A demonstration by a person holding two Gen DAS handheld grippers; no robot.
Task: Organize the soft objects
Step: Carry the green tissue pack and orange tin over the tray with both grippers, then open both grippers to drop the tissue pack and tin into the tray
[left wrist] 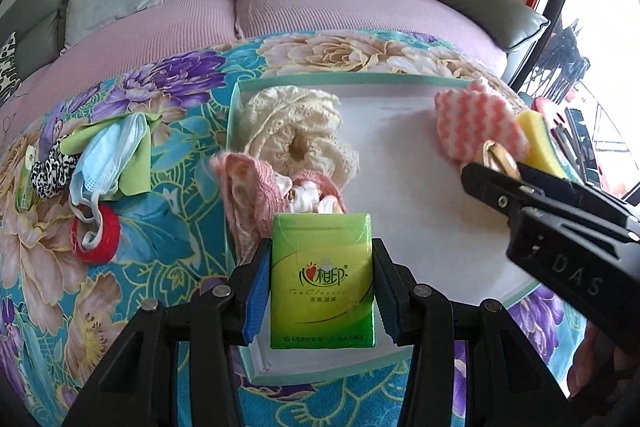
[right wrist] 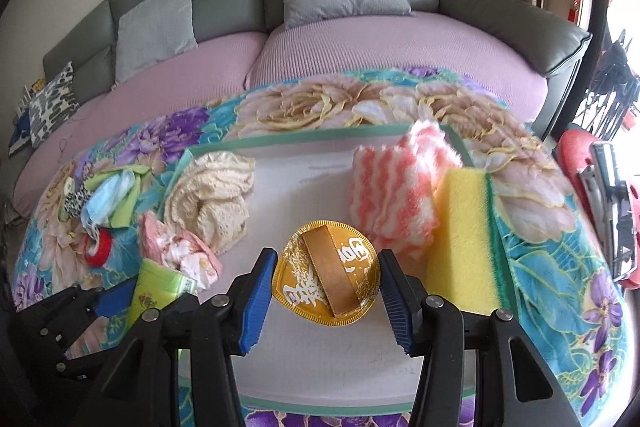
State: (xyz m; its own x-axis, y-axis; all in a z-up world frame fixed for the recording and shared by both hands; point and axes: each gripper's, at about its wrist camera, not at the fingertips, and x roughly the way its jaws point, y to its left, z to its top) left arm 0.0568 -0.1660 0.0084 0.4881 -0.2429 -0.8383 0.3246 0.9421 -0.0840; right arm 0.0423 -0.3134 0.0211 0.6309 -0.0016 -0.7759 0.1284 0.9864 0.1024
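The left gripper (left wrist: 322,291) is clamped on a green tissue pack (left wrist: 323,277) above the near-left part of the white tray (left wrist: 420,211), and the right gripper (right wrist: 326,283) pinches a gold puff (right wrist: 326,273) over the tray's middle. Released here, the pack could tip onto the pink cloth (left wrist: 256,195) at its 12 o'clock or over the tray's near edge. The puff, at 7 o'clock from the striped cloth (right wrist: 394,187) and 9 o'clock from the sponge (right wrist: 466,243), might slip its edge-on hold.
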